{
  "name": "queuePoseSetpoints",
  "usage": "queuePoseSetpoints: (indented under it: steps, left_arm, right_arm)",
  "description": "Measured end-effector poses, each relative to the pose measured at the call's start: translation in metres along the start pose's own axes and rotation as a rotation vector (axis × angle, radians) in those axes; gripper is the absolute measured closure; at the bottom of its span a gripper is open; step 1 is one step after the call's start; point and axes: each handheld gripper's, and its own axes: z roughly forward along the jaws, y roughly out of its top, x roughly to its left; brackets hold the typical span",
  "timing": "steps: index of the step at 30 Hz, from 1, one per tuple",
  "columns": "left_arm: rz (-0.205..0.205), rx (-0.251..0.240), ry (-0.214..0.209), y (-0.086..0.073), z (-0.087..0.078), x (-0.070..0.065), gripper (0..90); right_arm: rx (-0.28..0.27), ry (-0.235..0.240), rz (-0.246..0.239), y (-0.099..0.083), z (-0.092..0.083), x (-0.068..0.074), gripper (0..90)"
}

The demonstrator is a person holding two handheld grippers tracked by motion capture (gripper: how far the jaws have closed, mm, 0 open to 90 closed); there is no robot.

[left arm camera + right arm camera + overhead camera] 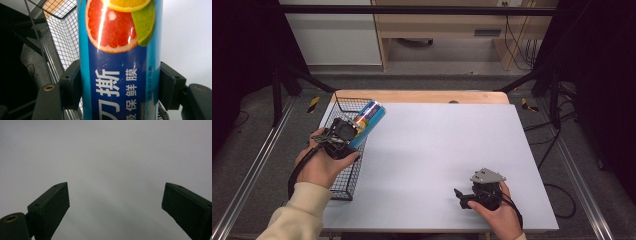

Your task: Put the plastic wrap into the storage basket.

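While my left hand (323, 165) hovers over the wire basket (343, 176) at the desk's left edge, my left gripper (346, 131) is clamped on a blue tube-shaped box (369, 121) of cling film. The box slants up and away from the gripper, above the basket's far end and its right rim, with its far tip just over the grey desk (432, 150) surface beside the basket. In the left gripper view the two black jaws press against either side of the box (120, 75), which rises up the middle of that view; its label carries a cut grapefruit, a slice of orange and a lime wedge above white Chinese characters on dark blue. To the box's left I see the basket's mesh wall (63, 37) and the dark floor beyond it; to its right is the pale desk top. Well to the right of the basket, near the desk's front edge, my right hand (499, 212) holds my right gripper (460, 196) low over the bare surface, the grey three-cornered plate on top. Its jaws stand wide apart with nothing between them, and in the right gripper view they frame plain grey desk (112, 165).
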Motion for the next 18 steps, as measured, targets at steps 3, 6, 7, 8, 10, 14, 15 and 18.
queuePoseSetpoints:
  steps: [3, 6, 7, 8, 10, 14, 15, 18]
  left_arm:
    - [-0.001, 0.006, 0.005, -0.0014, 0.0007, 0.0018, 32.0]
    - [-0.004, 0.015, 0.012, -0.0031, 0.0014, 0.0029, 32.0]
    - [-0.007, 0.016, 0.015, -0.0036, 0.0018, 0.0029, 32.0]
    - [-0.007, 0.022, 0.016, -0.0037, 0.0020, 0.0033, 32.0]
    - [-0.013, 0.024, 0.021, -0.0040, 0.0028, 0.0036, 32.0]
    - [-0.008, 0.025, 0.027, -0.0036, 0.0049, 0.0051, 32.0]
    - [-0.009, 0.028, 0.029, -0.0037, 0.0050, 0.0050, 32.0]
    - [-0.021, 0.046, 0.027, -0.0044, 0.0054, 0.0046, 32.0]
  right_arm:
    - [-0.003, 0.002, 0.005, -0.0004, 0.0003, 0.0002, 8.1]
    - [-0.012, 0.003, 0.000, 0.0002, -0.0003, 0.0001, 8.2]
    - [-0.013, 0.003, -0.003, 0.0005, -0.0003, 0.0003, 8.2]
    - [-0.014, 0.003, -0.005, 0.0007, -0.0005, 0.0004, 8.2]
    - [-0.015, 0.005, -0.007, 0.0008, -0.0006, 0.0003, 8.2]
    - [-0.015, 0.007, -0.008, 0.0006, -0.0007, 0.0001, 8.2]
    - [-0.015, 0.007, -0.011, 0.0006, -0.0006, 0.0000, 8.2]
    - [-0.014, 0.008, -0.006, 0.0006, -0.0005, 0.0005, 8.2]
